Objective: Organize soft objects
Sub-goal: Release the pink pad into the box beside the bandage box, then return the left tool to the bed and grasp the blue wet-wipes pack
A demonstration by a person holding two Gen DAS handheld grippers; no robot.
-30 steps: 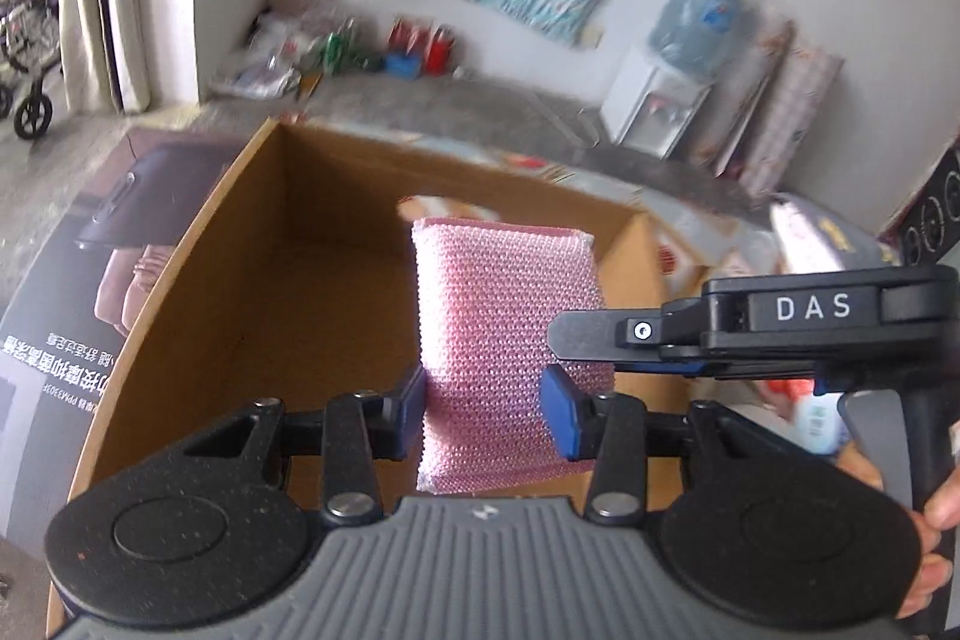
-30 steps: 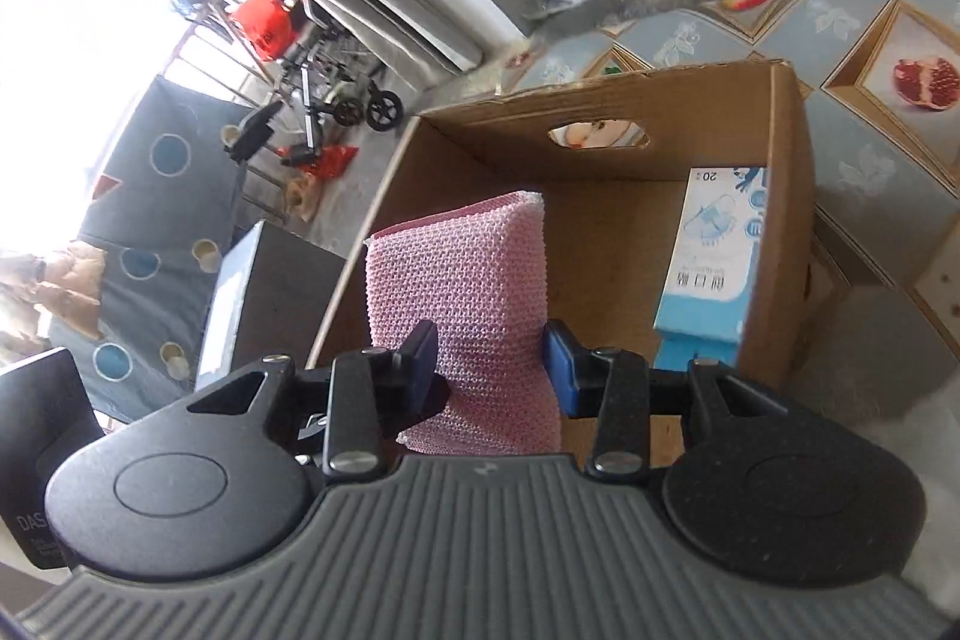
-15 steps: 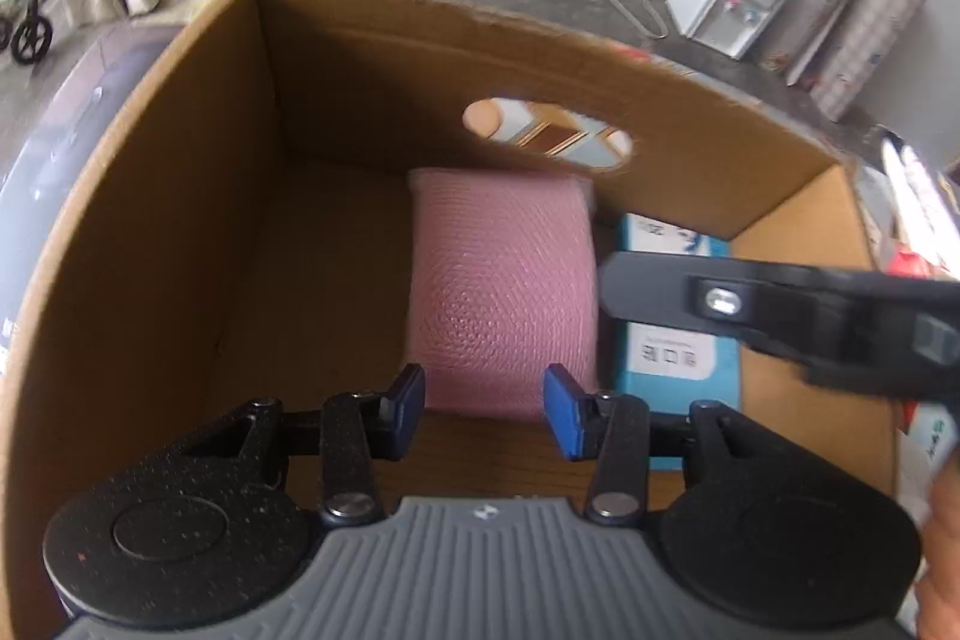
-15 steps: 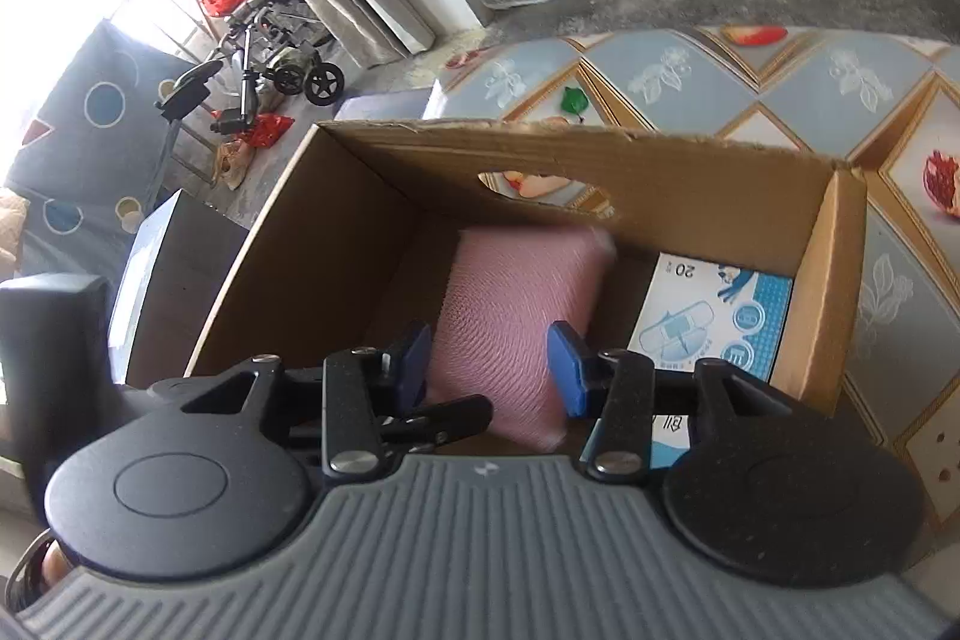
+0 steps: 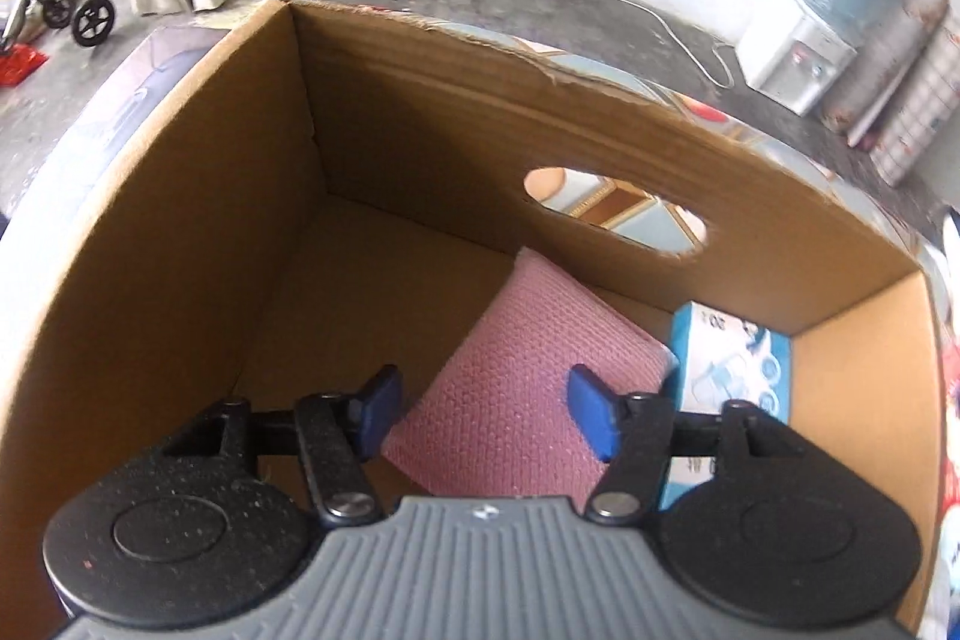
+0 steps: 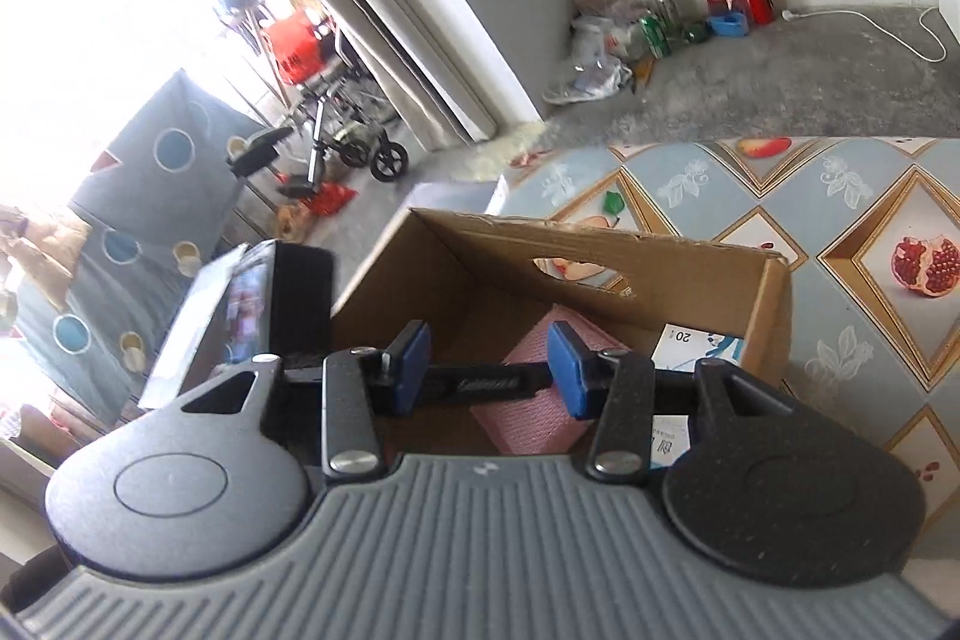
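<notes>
Looking down from the left wrist, the left gripper point(image 5: 480, 418) has just spread its fingers point(image 5: 377, 411); they stand apart, clear of the pink knitted sponge point(image 5: 522, 388), which lies beyond and between them on the cardboard box point(image 5: 180, 244) floor, leaning on a blue carton point(image 5: 729, 370) just right of the right finger.

From the right wrist, the right gripper point(image 6: 489, 370) holds its fingers point(image 6: 567, 370) apart, gripping nothing. Beyond them the sponge point(image 6: 534, 418) lies in the box point(image 6: 771, 316) beside the carton point(image 6: 690, 340), on a fruit-patterned tabletop point(image 6: 870, 340).
</notes>
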